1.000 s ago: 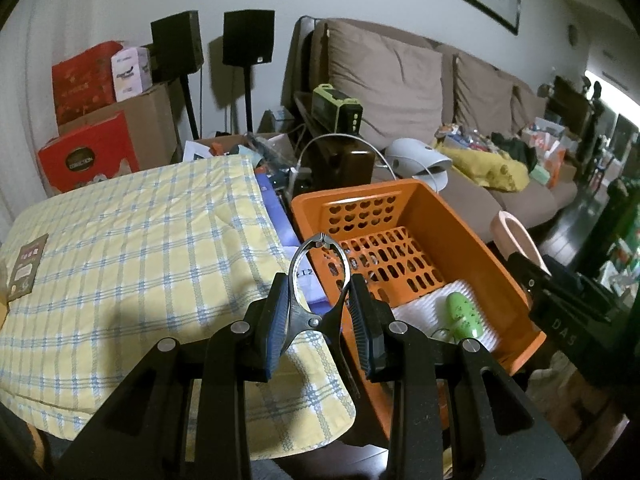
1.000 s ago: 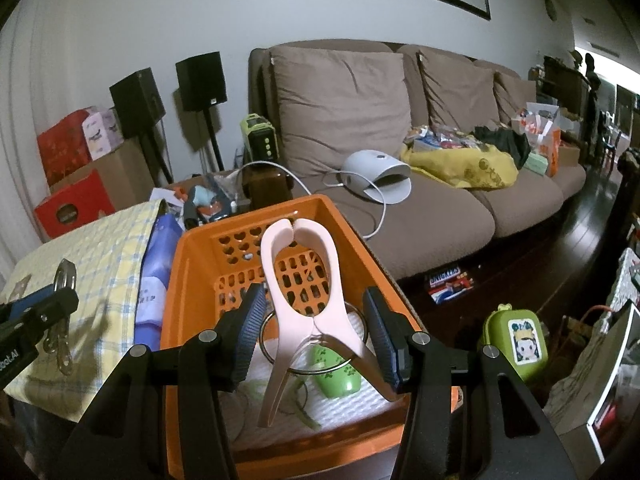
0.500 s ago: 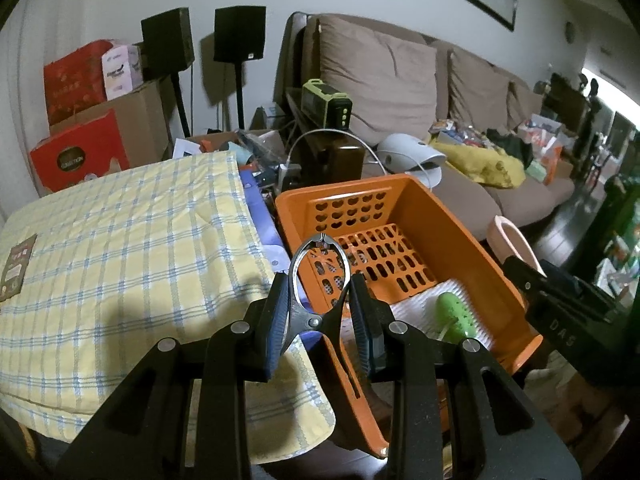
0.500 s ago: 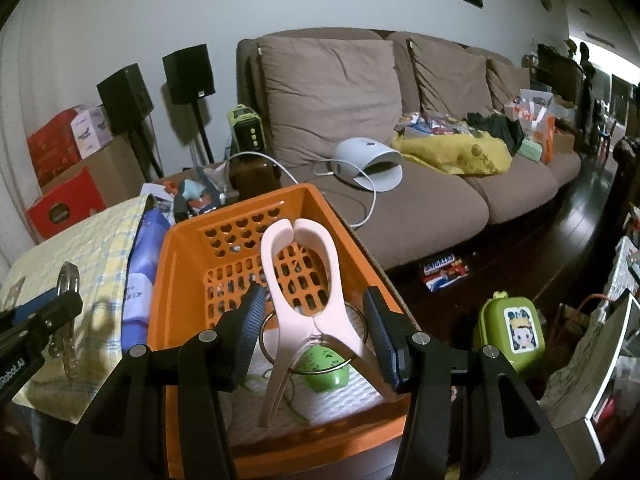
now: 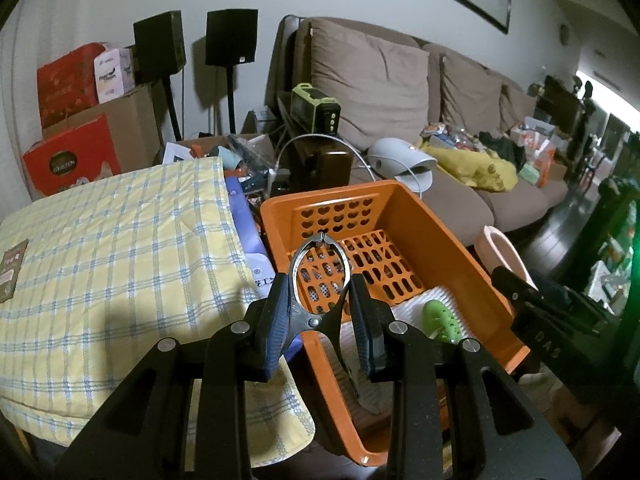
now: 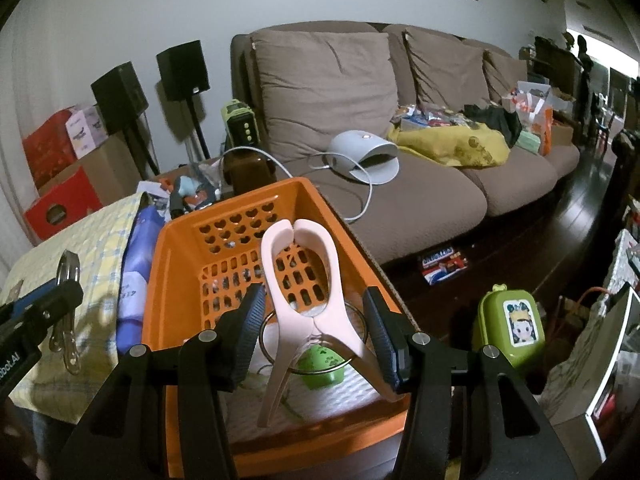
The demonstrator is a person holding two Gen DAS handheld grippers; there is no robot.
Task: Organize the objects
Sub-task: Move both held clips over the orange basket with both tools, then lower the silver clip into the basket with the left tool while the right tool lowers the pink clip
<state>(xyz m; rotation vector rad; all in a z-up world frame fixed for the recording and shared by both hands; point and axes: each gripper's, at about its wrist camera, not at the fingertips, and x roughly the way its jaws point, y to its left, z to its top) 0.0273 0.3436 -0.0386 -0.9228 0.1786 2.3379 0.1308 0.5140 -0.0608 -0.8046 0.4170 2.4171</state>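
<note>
The left gripper [image 5: 320,312] clamps a shiny metal clip [image 5: 318,280] with an oval loop, over the perforated orange plastic basket's [image 5: 460,256] left wall. The right gripper [image 6: 316,340] clamps a smooth pink plastic clip [image 6: 302,280] above the basket's middle.

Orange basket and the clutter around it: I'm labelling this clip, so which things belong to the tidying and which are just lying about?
Part of the job:
- orange basket
- metal clip, in left gripper
- pink clip, in right gripper
- green toy in the basket

Lying about:
- sofa
- speakers
- red boxes
- green case
</note>
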